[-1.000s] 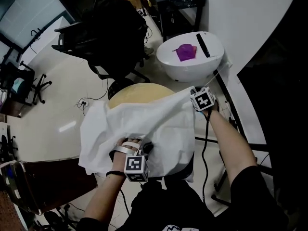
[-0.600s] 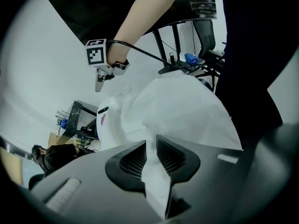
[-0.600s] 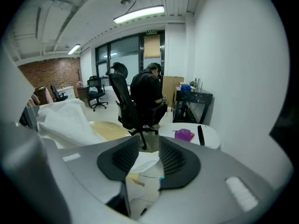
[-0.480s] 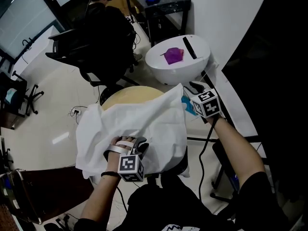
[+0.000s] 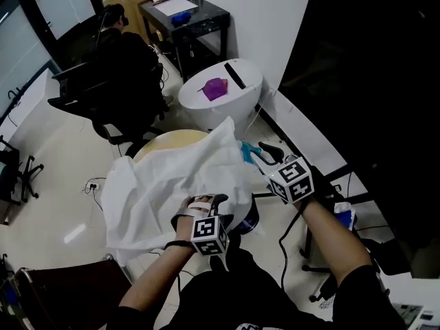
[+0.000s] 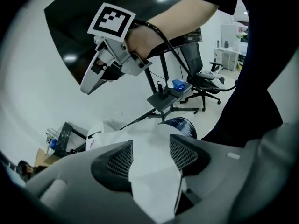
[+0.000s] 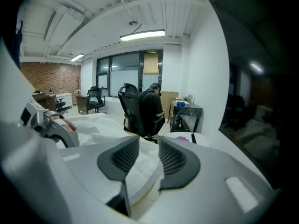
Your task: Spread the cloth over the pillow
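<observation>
Down at the near edge sits the left tool (image 6: 150, 158), jaws wide apart and just been opening, with a loose fold of the white cloth (image 5: 161, 191) lying in the gap and neither pad pinching it. Over on the right, the right tool (image 7: 149, 157) is raised beside the cloth's corner. Its jaws are parted too and have also just been opening. Cloth and pillow show through that gap, but I cannot tell whether the fabric touches those pads. The cloth is draped over the round tan pillow (image 5: 163, 141), though it's far from flat. A peak stands up right by the right tool, folds pile toward the near side, and a crescent of pillow shows bare at the far edge. A dark base (image 5: 249, 215) with lettering peeks out under the cloth at the near right. It's crowded all round. Just beyond the pillow is a white table (image 5: 206, 114) carrying a purple bundle (image 5: 214, 88) and a black strip (image 5: 236, 75). To the far left a person (image 5: 124, 47) in black sits in an office chair (image 5: 96, 102), close behind the pillow. Against the wall is a dark table (image 5: 206, 20) with a white sheet (image 5: 177, 5) and a blue item (image 5: 181, 17) on it. A cable (image 5: 93, 184) lies on the pale floor at the left. Another lead (image 5: 284, 253) hangs from the right tool along the forearm.
</observation>
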Motion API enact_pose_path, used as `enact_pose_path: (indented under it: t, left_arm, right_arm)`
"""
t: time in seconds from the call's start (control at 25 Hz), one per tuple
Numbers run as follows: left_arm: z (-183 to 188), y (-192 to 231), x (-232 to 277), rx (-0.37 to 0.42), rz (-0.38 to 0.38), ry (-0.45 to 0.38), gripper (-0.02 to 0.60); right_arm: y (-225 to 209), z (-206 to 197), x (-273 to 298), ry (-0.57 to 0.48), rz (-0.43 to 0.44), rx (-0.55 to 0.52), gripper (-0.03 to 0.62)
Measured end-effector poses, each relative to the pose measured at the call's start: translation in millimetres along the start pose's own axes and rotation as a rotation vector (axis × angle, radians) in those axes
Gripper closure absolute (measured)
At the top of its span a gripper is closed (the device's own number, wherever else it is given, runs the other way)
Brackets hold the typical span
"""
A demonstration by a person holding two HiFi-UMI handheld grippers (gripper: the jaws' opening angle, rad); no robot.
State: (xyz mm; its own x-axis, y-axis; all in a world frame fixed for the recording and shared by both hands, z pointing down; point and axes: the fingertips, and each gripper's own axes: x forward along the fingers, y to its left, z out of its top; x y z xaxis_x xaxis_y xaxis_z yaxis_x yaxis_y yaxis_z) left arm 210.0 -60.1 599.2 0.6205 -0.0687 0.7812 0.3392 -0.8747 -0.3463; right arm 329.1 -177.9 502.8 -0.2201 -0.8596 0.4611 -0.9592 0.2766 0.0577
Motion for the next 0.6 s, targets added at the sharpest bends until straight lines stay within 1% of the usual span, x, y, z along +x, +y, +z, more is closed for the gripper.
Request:
enact_pose_path:
  t: [0.08,0.16,0.24,0.28,0.36,0.4,0.48,0.6]
  left_arm:
    - [10,-2,6,0.052,0.014,-0.007,0.336]
    - [20,-4,13,0.085,0.015,-0.011,0.336]
    - [25,-6,24,0.113,-0.004,0.0,0.342]
    - [26,-8,30,0.125,-0.016,0.01,0.356]
    - [24,-12,38,0.137,-0.04,0.035,0.359]
    - [22,-15,40,0.135,-0.053,0.052,0.373]
    - [15,-15,38,0.105,-0.063,0.078,0.379]
    - [9,-9,22,0.021,-0.026,0.088,0.376]
  right_arm:
    - [15,-11,-23,0.001,-0.029,0.001,0.453]
    - [30,-23,-43,0.003,-0.049,0.012,0.453]
    - [42,-37,-60,0.009,-0.059,0.026,0.453]
    - [47,-45,-66,0.014,-0.059,0.028,0.453]
    - [57,-64,-77,0.034,-0.054,0.008,0.453]
    - [62,-74,-81,0.049,-0.046,-0.019,0.453]
    - [72,-95,-84,0.089,-0.017,-0.102,0.453]
    - [85,-119,-78,0.136,0.05,-0.21,0.453]
